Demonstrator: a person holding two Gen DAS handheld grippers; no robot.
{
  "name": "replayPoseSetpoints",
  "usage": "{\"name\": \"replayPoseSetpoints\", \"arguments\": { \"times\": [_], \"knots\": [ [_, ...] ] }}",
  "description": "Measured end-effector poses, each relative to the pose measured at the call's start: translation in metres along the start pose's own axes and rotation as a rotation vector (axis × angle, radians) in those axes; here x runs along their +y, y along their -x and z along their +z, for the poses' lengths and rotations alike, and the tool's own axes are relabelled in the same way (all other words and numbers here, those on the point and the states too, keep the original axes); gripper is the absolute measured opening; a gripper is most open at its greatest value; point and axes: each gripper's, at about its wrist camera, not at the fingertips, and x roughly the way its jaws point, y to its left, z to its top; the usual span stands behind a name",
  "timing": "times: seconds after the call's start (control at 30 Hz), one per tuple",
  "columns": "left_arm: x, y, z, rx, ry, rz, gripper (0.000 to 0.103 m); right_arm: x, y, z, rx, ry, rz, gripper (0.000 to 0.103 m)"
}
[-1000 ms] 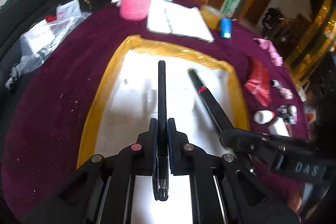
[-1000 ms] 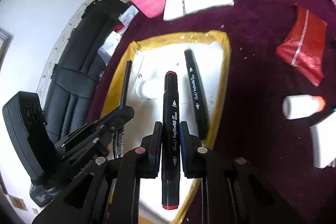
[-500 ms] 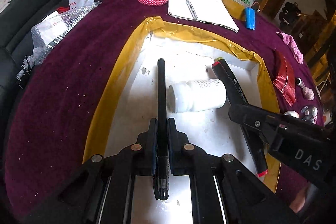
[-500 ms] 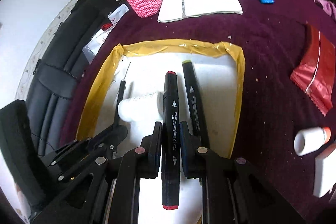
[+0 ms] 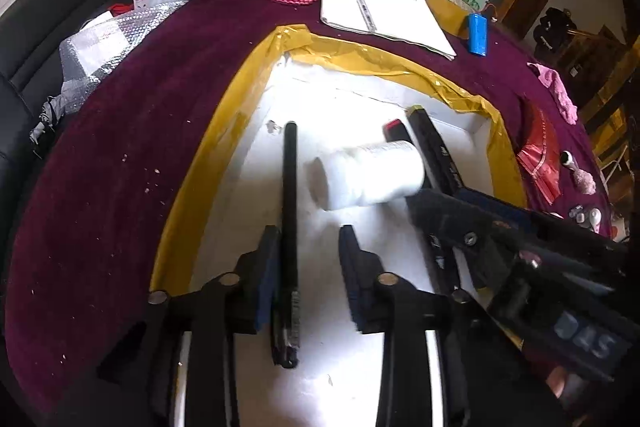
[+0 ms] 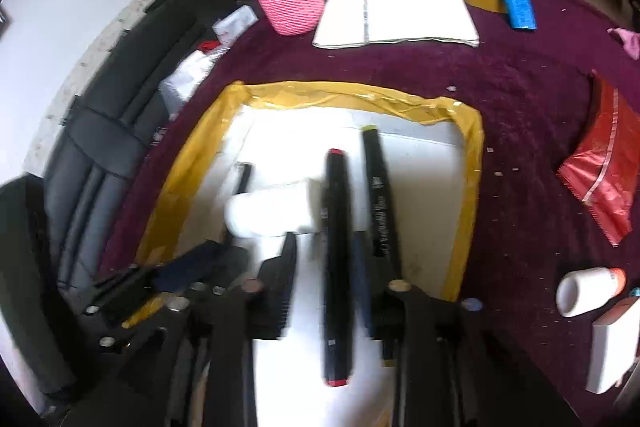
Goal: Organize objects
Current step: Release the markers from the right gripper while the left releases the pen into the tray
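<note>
Both tongs standing apart over the white tray, each with a pen between its jaws.

The left gripper has just been opening; the slim black pen lies between its jaws against the left pad, clear of the right one. The right gripper has also just been opening, and the red-capped marker lies between its jaws beside the right pad, no longer pinched. Both pens lie in the yellow-taped tray; between them lies a white bottle on its side, and a second marker lies just right of the red-capped one.
</note>
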Motion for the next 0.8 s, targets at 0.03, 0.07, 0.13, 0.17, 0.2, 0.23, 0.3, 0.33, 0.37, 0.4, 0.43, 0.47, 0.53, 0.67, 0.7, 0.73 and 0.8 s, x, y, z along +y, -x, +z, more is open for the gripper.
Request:
{"name": "replayPoseSetpoints", "arguments": {
  "times": [0.03, 0.07, 0.13, 0.17, 0.2, 0.23, 0.3, 0.33, 0.37, 0.4, 0.43, 0.47, 0.53, 0.67, 0.7, 0.73, 0.8],
  "knots": [
    [-0.001, 0.002, -0.001, -0.003, -0.002, -0.001, 0.036, 0.0, 0.002, 0.0, -0.007, -0.004, 0.004, 0.049],
    [-0.002, 0.006, -0.001, -0.01, -0.003, 0.0, 0.039, -0.001, 0.006, 0.0, -0.022, -0.009, 0.008, 0.052],
    [-0.003, 0.015, -0.003, -0.024, -0.001, -0.005, 0.041, -0.005, 0.016, -0.001, -0.047, -0.021, 0.014, 0.052],
    [-0.003, 0.019, -0.003, -0.03, -0.002, -0.004, 0.042, -0.007, 0.022, -0.001, -0.056, -0.027, 0.018, 0.052],
    [-0.004, 0.024, -0.005, -0.039, -0.005, 0.0, 0.042, -0.011, 0.029, -0.003, -0.069, -0.035, 0.024, 0.052],
    [-0.006, 0.03, -0.007, -0.053, -0.009, 0.005, 0.042, -0.012, 0.033, -0.004, -0.076, -0.04, 0.027, 0.052],
    [-0.01, 0.04, -0.01, -0.074, -0.017, 0.008, 0.043, -0.019, 0.047, -0.009, -0.099, -0.046, 0.031, 0.053],
    [-0.015, 0.048, -0.014, -0.09, -0.026, 0.012, 0.043, -0.021, 0.052, -0.011, -0.105, -0.047, 0.031, 0.053],
    [-0.019, 0.053, -0.016, -0.101, -0.033, 0.013, 0.044, -0.025, 0.058, -0.014, -0.114, -0.048, 0.031, 0.053],
    [-0.023, 0.057, -0.018, -0.112, -0.042, 0.012, 0.044, -0.03, 0.064, -0.017, -0.125, -0.05, 0.031, 0.053],
    [-0.031, 0.065, -0.023, -0.127, -0.057, 0.012, 0.047, -0.033, 0.07, -0.02, -0.133, -0.051, 0.029, 0.053],
    [-0.038, 0.07, -0.027, -0.139, -0.069, 0.012, 0.05, -0.039, 0.077, -0.026, -0.142, -0.052, 0.026, 0.054],
    [-0.054, 0.081, -0.034, -0.163, -0.097, 0.009, 0.053, -0.046, 0.087, -0.034, -0.152, -0.052, 0.019, 0.055],
    [-0.093, 0.093, -0.049, -0.188, -0.171, -0.002, 0.055, -0.065, 0.11, -0.056, -0.179, -0.037, -0.017, 0.057],
    [-0.1, 0.094, -0.052, -0.188, -0.184, -0.007, 0.055, -0.072, 0.117, -0.062, -0.189, -0.032, -0.032, 0.058],
    [-0.11, 0.095, -0.056, -0.187, -0.203, -0.012, 0.055, -0.078, 0.123, -0.068, -0.196, -0.029, -0.046, 0.058],
    [-0.131, 0.095, -0.063, -0.188, -0.244, -0.018, 0.055, -0.094, 0.137, -0.08, -0.216, -0.029, -0.081, 0.058]
  ]
}}
